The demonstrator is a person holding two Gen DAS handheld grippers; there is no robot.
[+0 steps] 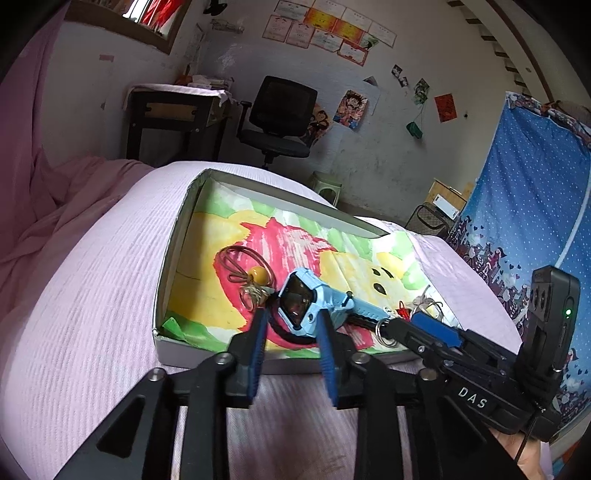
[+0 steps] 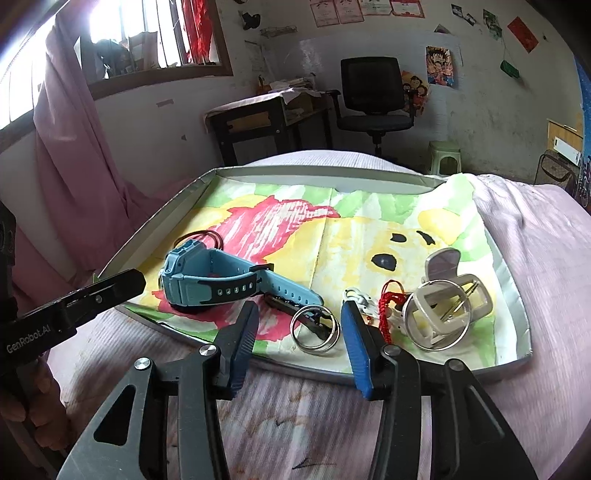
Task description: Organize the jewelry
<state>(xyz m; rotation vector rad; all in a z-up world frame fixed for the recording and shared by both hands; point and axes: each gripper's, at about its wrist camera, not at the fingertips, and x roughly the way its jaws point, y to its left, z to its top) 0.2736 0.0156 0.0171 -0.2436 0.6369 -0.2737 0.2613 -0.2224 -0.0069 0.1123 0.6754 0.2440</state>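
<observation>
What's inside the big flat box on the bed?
Inside the box, on a painted picture, lie a blue watch, silver rings, a white hair clip, a red tassel and a brown cord. The picture hides the box's bottom.

A black office chair (image 2: 373, 99) stands against the back wall, just beside a dark desk (image 2: 266, 122) whose top is piled with papers. Above them the white wall carries rows of certificates (image 1: 325, 29), a cartoon poster (image 2: 439, 66) and a few small photos and red cards. A window (image 2: 147, 37) with a brown frame is at upper left, with a pink curtain (image 2: 74, 147) hanging below it. A green plastic stool (image 2: 445, 157) sits on the floor right of the chair. In the left wrist view a blue dotted cloth (image 1: 532, 192) hangs at the right edge. The bed's cover (image 1: 85, 277) is pale lilac, ribbed fabric.
</observation>
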